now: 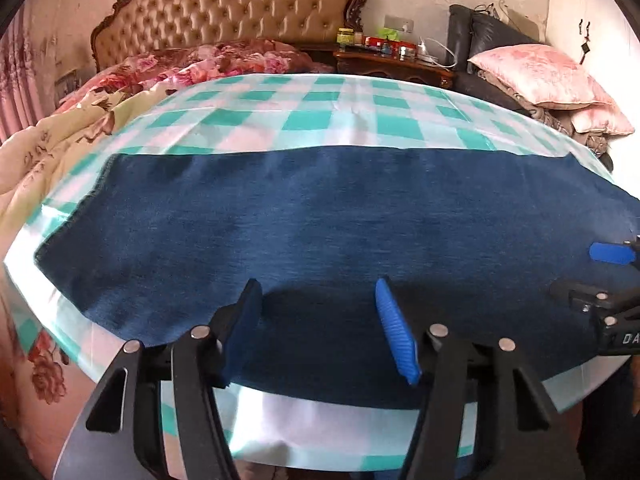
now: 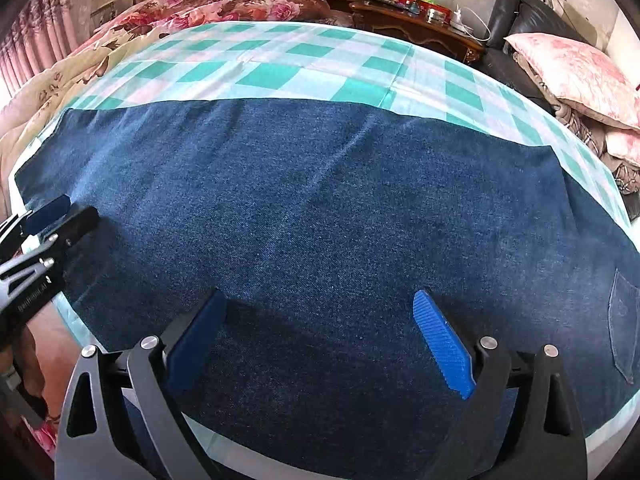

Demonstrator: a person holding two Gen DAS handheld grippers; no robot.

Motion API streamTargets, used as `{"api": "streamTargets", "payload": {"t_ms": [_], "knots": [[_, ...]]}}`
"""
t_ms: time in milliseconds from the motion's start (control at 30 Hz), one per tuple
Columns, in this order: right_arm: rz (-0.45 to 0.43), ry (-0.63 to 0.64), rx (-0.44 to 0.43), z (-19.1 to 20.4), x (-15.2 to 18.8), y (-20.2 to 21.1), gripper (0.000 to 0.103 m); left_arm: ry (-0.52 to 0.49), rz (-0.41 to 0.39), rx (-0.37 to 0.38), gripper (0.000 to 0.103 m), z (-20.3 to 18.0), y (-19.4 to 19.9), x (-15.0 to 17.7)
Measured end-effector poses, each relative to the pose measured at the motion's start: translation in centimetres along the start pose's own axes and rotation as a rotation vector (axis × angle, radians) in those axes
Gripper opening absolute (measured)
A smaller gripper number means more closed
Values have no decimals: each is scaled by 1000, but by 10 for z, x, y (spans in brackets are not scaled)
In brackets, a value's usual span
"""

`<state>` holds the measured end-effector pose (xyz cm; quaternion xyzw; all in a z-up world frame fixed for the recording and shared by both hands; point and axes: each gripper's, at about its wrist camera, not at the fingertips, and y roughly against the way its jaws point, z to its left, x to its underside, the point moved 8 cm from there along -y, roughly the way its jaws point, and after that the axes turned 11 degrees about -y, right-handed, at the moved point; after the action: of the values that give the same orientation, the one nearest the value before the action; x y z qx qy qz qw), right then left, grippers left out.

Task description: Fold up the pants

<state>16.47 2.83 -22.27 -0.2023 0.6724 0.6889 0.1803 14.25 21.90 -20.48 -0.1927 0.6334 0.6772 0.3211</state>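
Dark blue denim pants (image 1: pixel 304 224) lie flat, stretched left to right across a green and white checked cloth (image 1: pixel 304 116). In the right wrist view the pants (image 2: pixel 320 208) fill the middle, with a back pocket (image 2: pixel 624 320) at the far right. My left gripper (image 1: pixel 318 292) is open, its blue pads just above the near edge of the pants. My right gripper (image 2: pixel 320 300) is open over the pants' near part. The right gripper also shows at the right edge of the left wrist view (image 1: pixel 600 276); the left gripper shows at the left edge of the right wrist view (image 2: pixel 60 216).
A bed with a tufted headboard (image 1: pixel 236 8) and floral bedding (image 1: pixel 208 64) lies behind the cloth. A wooden nightstand (image 1: pixel 396 64) with jars stands at the back. Pink pillows (image 1: pixel 544 76) and a dark cushion sit at the right.
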Motion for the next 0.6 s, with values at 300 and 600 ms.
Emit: {"api": "streamTargets", "payload": {"t_ms": [300, 600], "knots": [[2, -7, -6, 0, 1, 1, 91, 41, 25, -124, 64, 62, -3, -7], [12, -13, 0, -1, 1, 1, 91, 1, 61, -96, 60, 99, -41, -69]]}}
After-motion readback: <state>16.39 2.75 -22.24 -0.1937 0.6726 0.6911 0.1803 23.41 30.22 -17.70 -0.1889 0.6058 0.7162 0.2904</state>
